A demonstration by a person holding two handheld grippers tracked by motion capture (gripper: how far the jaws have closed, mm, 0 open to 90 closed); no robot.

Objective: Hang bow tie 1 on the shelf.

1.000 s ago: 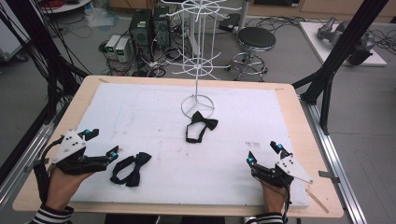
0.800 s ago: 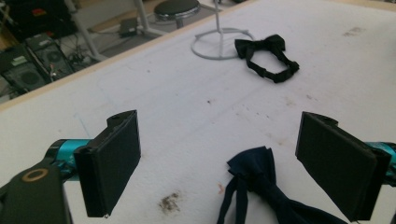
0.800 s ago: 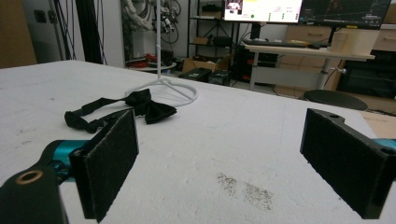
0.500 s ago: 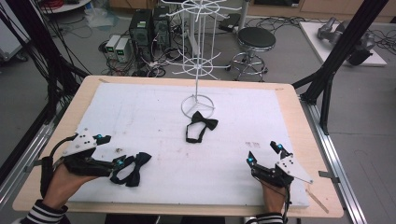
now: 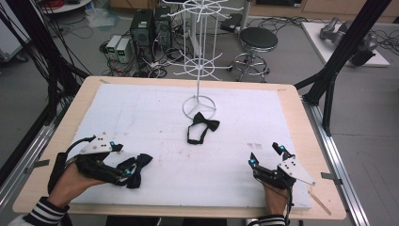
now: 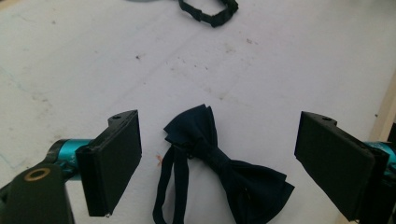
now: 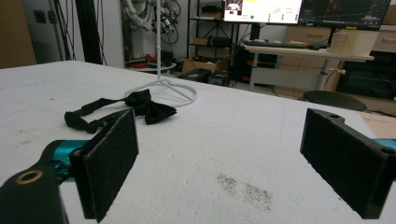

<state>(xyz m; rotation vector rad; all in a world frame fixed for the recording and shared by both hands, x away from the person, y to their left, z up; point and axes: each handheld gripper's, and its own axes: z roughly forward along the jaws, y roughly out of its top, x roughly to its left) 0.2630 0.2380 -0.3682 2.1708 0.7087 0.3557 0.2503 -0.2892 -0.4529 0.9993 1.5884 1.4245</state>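
Note:
A dark navy bow tie (image 6: 219, 161) with its strap lies on the white mat, between the wide-apart jaws of my left gripper (image 6: 217, 161). From above, that bow tie (image 5: 137, 168) sits at the front left, and my left gripper (image 5: 123, 161) stands open around it without touching. A second black bow tie (image 5: 201, 126) rests by the foot of the white wire rack (image 5: 199, 104); it also lies ahead in the right gripper view as the black bow tie (image 7: 140, 107). My right gripper (image 5: 267, 156) is open at the front right over bare mat, also seen as my right gripper (image 7: 219, 163).
The white mat (image 5: 155, 103) covers a wooden table (image 5: 301, 127). The tall wire rack's round base (image 7: 173, 91) stands at the mat's far middle. A stool (image 5: 258, 40), computer boxes (image 5: 146, 33) and black frame posts stand beyond the table.
My left gripper has slid right along the front of the mat until its open jaws straddle the navy bow tie. The right gripper has stayed put.

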